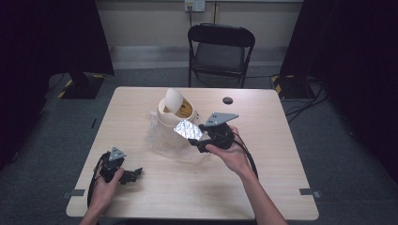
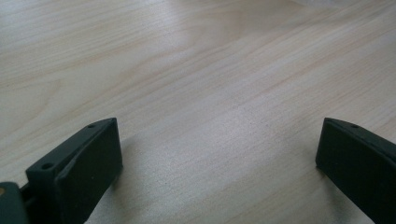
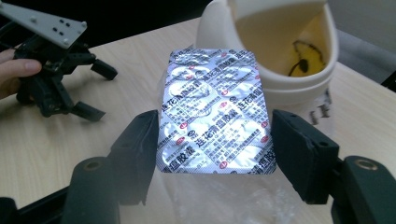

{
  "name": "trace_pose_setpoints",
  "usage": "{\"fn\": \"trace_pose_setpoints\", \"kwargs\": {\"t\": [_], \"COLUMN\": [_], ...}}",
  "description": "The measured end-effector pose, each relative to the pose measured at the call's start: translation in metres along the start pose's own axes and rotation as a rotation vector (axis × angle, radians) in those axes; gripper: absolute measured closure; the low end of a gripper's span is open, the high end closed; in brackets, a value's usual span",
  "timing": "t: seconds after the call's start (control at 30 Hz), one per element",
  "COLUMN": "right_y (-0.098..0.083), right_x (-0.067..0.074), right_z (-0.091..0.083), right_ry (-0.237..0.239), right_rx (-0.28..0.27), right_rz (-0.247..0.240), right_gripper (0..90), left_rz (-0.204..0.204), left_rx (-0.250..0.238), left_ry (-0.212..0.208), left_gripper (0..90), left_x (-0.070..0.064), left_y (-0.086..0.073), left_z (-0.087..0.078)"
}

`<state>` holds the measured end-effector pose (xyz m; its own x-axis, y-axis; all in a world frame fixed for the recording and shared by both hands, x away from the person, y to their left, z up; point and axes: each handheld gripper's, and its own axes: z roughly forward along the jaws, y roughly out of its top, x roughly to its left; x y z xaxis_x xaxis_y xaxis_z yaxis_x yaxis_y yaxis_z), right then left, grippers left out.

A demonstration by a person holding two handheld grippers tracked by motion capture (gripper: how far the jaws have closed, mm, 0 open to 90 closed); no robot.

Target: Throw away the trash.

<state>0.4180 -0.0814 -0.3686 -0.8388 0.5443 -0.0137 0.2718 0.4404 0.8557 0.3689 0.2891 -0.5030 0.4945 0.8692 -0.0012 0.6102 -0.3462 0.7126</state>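
A silver foil blister pack (image 1: pixel 187 130) (image 3: pixel 215 114) hangs above the table, held by its two long edges in my right gripper (image 1: pixel 195 139) (image 3: pixel 217 128), which is shut on it. Just beyond the pack stands a cream bin (image 1: pixel 176 112) (image 3: pixel 280 88) with a tilted swing lid and a dark and yellow scrap (image 3: pixel 306 58) inside. Under the pack lies crumpled clear plastic wrap (image 1: pixel 164 138) (image 3: pixel 219 200). My left gripper (image 1: pixel 133 174) (image 2: pixel 219 154) rests on the table (image 1: pixel 197 187) at the front left, its jaws wide open over bare wood.
A black folding chair (image 1: pixel 220 47) stands beyond the far edge of the table. A small dark round hole (image 1: pixel 227 100) sits in the tabletop near the far right. Cables (image 1: pixel 305 101) lie on the floor to the right.
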Motion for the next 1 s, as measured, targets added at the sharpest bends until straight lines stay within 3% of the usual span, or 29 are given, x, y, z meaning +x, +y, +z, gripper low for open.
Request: {"fn": "trace_pose_setpoints", "kwargs": {"t": [0.33,0.4,0.57,0.8,1.0], "right_y": [0.019,0.024,0.027,0.042,0.042], "right_x": [-0.024,-0.035,-0.046,-0.053,-0.062], "right_z": [-0.007,-0.006,0.0,0.021,0.034], "right_ry": [-0.055,-0.069,-0.078,-0.095,-0.106], "right_rx": [0.0,0.011,0.031,0.117,0.178], "right_rz": [-0.007,-0.001,0.013,-0.011,0.0], "right_gripper": [34.0,34.0,34.0,34.0,34.0], "left_rz": [0.001,0.003,0.0,0.0,0.0], "left_rx": [0.0,0.002,0.0,0.0,0.0], "left_ry": [0.0,0.0,0.0,0.0,0.0], "left_gripper": [0.0,0.0,0.0,0.0,0.0], "left_x": [0.0,0.0,0.0,0.0,0.0], "left_y": [0.0,0.0,0.0,0.0,0.0], "left_z": [0.0,0.0,0.0,0.0,0.0]}}
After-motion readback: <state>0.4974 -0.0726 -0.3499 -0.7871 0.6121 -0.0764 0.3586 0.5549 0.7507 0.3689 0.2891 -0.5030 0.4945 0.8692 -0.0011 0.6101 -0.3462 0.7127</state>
